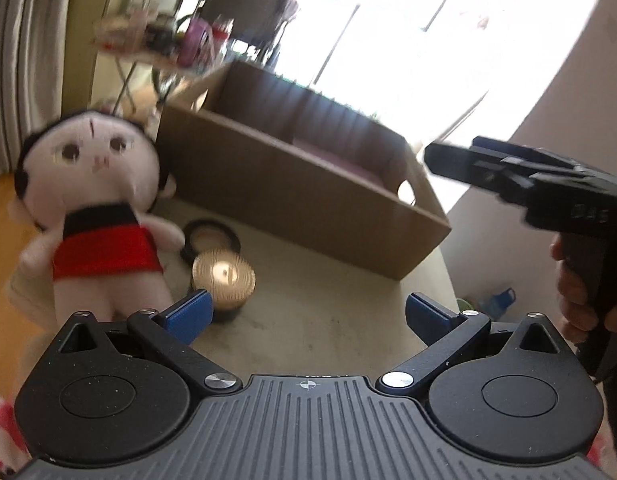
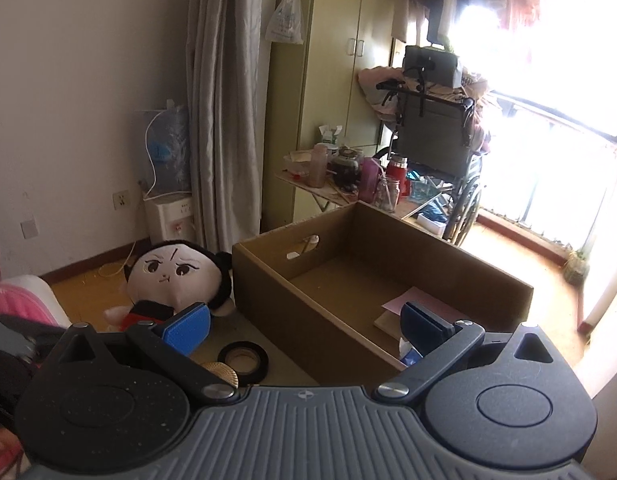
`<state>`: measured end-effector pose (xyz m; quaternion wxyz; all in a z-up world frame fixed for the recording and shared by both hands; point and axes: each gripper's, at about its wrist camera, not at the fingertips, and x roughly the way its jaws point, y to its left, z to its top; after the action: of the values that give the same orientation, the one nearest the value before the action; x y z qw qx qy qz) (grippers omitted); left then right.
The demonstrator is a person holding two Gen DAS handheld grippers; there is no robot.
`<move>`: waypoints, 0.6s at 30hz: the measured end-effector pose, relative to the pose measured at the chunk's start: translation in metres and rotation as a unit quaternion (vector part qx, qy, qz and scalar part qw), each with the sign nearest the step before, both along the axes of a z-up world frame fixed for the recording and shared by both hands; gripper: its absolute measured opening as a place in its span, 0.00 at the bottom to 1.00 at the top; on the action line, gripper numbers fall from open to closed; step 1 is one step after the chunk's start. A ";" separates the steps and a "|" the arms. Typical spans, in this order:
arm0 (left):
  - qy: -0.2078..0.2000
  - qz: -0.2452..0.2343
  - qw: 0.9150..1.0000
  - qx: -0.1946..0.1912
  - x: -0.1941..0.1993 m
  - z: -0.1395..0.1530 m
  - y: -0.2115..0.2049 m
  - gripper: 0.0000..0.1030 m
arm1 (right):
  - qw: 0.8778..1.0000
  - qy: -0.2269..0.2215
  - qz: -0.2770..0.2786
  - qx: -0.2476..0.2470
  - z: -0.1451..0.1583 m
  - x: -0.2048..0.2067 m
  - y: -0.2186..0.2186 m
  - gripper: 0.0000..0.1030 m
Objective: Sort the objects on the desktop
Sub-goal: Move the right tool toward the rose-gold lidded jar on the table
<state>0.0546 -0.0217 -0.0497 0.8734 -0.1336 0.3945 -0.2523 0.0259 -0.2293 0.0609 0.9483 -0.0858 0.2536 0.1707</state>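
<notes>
Left gripper [image 1: 308, 314]: jaws spread wide, nothing between them, hovering low over the pale counter [image 1: 328, 292].

Right gripper [image 2: 304, 322]: jaws likewise wide apart and empty, held over the near wall of the open brown cardboard box [image 2: 308, 316]. Seen from the left wrist, it sits well to the right, gripped by a hand [image 1: 580, 304].

Items still on the counter, all outside the box:
- Round gold ribbed-lid jar [image 1: 223, 276], standing upright, just ahead of the left gripper's left finger and nearly touching it.
- Black roll of tape [image 1: 210, 236], lying flat just behind the jar.
- Plush doll with black hair, white face and red-and-black dress [image 1: 96, 216], lying to the left of both, its long axis running from the head at the far end to the legs at the near end.

Box contents: pink flat card [image 2: 424, 300]; a bluish item at the near corner, too hidden to identify.

Judgement: the jar lies ahead and left of the left jaws' centre; that gripper is the nearer and must shift leftward to straddle it.
</notes>
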 end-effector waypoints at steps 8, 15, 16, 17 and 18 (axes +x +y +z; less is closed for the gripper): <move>-0.003 0.008 1.000 0.027 0.001 -0.006 -0.003 1.00 | 0.999 0.026 -0.005 0.034 -0.003 0.003 0.001 0.99; -0.056 -0.004 0.993 0.100 -0.003 -0.007 -0.019 0.95 | 0.996 0.061 -0.002 0.067 -0.007 0.008 -0.002 0.94; -0.065 -0.007 0.992 0.112 -0.004 -0.008 -0.021 0.95 | 0.995 0.066 -0.002 0.071 -0.008 0.009 -0.002 0.93; -0.070 -0.009 0.990 0.121 -0.003 -0.010 -0.024 0.94 | 0.995 0.072 -0.002 0.074 -0.010 0.010 -0.003 0.92; -0.072 -0.012 0.989 0.126 -0.002 -0.011 -0.025 0.93 | 0.994 0.079 -0.002 0.078 -0.012 0.012 -0.003 0.90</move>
<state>0.0522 -0.0469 -0.0606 0.9065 0.0004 0.3605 -0.2197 0.0376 -0.2323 0.0491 0.9293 0.0030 0.3140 0.1943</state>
